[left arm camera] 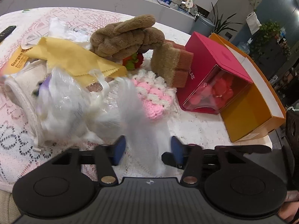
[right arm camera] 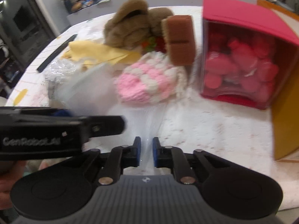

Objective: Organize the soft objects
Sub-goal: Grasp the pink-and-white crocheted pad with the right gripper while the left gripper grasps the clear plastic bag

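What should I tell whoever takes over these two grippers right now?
Right gripper: shut on the white plastic bag.
Left gripper: open, the same bag between its fingers, not pinched.
Pile behind: pink-and-white crochet piece, brown plush, sponges, yellow cloth.
Orange box at the right holds nothing visible; red box lies beside it.
Done: nothing sorted. Left: the whole pile.

Sponge (left arm camera: 174, 63) (leaning) – beside box (left arm camera: 214, 74)
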A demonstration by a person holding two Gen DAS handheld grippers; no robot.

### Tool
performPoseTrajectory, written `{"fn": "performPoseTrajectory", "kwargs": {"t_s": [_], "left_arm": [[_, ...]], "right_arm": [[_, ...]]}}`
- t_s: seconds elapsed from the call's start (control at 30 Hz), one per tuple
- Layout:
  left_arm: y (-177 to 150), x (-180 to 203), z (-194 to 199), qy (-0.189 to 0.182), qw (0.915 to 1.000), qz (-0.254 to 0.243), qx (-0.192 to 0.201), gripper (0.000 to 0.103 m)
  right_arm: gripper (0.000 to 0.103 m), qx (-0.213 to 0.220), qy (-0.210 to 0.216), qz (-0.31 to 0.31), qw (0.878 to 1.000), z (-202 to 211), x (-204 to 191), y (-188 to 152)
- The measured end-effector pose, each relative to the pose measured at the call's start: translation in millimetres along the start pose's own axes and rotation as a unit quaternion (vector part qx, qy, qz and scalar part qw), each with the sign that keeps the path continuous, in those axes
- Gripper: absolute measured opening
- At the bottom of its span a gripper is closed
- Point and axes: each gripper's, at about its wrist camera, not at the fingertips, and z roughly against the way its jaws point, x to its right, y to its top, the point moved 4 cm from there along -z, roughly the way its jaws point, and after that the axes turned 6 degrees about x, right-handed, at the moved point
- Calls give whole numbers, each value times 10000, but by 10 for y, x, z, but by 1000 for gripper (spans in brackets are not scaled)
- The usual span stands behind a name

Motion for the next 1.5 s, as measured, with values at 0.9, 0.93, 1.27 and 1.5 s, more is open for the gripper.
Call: {"fn": "performPoseTrajectory", "kwargs": {"t_s": [0.9, 0.93, 1.27, 1.5], "left_arm": [[173, 82, 480, 517, 9964, -439, 516, 1], [224, 94, 544, 535, 9956, -487, 592, 1], [620, -81, 700, 697, 9890, -346, 1261, 1], [842, -199, 718, 645, 9875, -237, 1418, 1]], "right_arm": [[39, 369, -238, -39, 9990, 357, 38, 114], [46, 393, -274, -107, 9988, 352, 60, 144], [66, 375, -531, -843, 9943, -42, 153, 526], [46, 184, -551, -978, 9935, -362, 136, 611]]}}
